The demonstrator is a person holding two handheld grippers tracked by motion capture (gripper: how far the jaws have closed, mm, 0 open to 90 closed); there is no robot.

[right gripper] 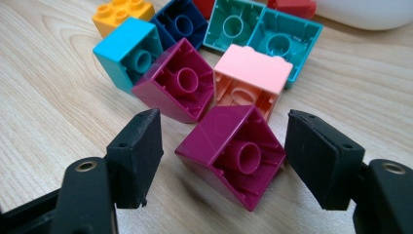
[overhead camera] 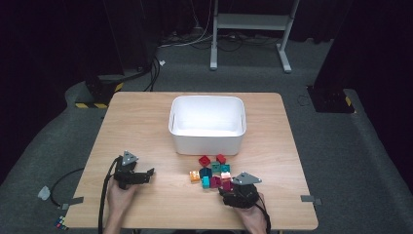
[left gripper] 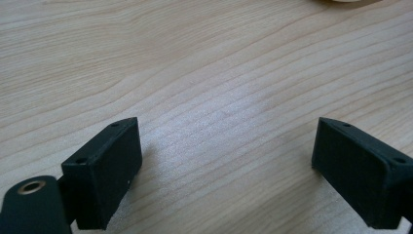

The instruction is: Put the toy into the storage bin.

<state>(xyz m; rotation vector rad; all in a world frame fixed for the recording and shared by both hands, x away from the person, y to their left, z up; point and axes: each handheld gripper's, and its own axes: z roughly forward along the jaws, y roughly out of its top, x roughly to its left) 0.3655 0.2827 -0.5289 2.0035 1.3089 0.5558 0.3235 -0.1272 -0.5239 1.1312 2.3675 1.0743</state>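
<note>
- The right tongs (right gripper: 224,161) stand apart, one jaw on each side of a dark pink brick (right gripper: 231,156) that lies tipped on its side on the desk (right gripper: 48,122). The jaws do not touch it yet.
- This brick is at the near edge of the pile of bricks (overhead camera: 214,174), close in front of the white tub (overhead camera: 207,124).
- The brick sits crooked, with a corner pointing at the right jaw. I think a squeeze on that corner could make it spin or pop out.
- A light pink brick (right gripper: 251,80) touches it at the back, and another dark pink brick (right gripper: 178,83) is just beside it. A push forward could shove these away or catch one by mistake.
- If the tongs pinch only the thin open rim, the brick may slip on the way up.
- The left tongs (left gripper: 229,161) are wide apart over bare desk, with nothing between them. They are well away from the pile, so they cannot help steady a brick.
- In the high view the right tongs (overhead camera: 233,187) and the hand cover the near bricks, so the brick is hard to see there.
- A red brick (right gripper: 292,7) and the tub are cut off at the top of the right gripper view.
- I cannot tell if anything lies in the tub.
</note>
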